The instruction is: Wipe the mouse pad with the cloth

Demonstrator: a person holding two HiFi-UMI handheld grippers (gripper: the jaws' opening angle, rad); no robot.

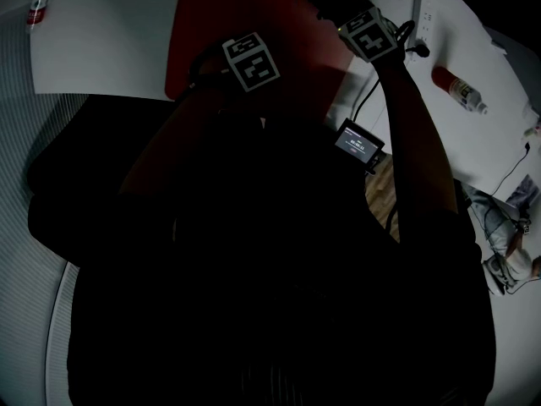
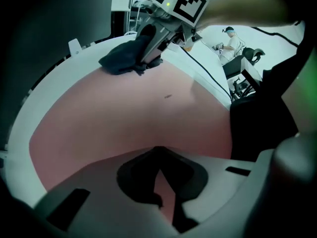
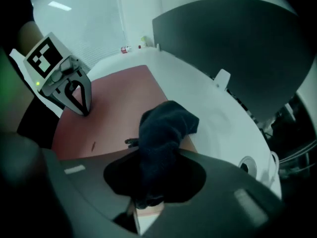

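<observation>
While my right gripper (image 2: 146, 58) pinches the cloth (image 2: 121, 61) on the mouse pad's (image 2: 124, 113) far right, left gripper (image 2: 158, 150) pressed together empty, most wiping seems undone.

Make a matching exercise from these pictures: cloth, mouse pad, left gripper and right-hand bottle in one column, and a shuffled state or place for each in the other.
1. cloth
2. mouse pad
3. left gripper
4. right-hand bottle

A. red, flat under both grippers
B. jaws together, nothing between them
C. on the white table, off the pad
D. clamped in the right gripper

Pairs: 1-D, 2-A, 3-B, 4-C
</observation>
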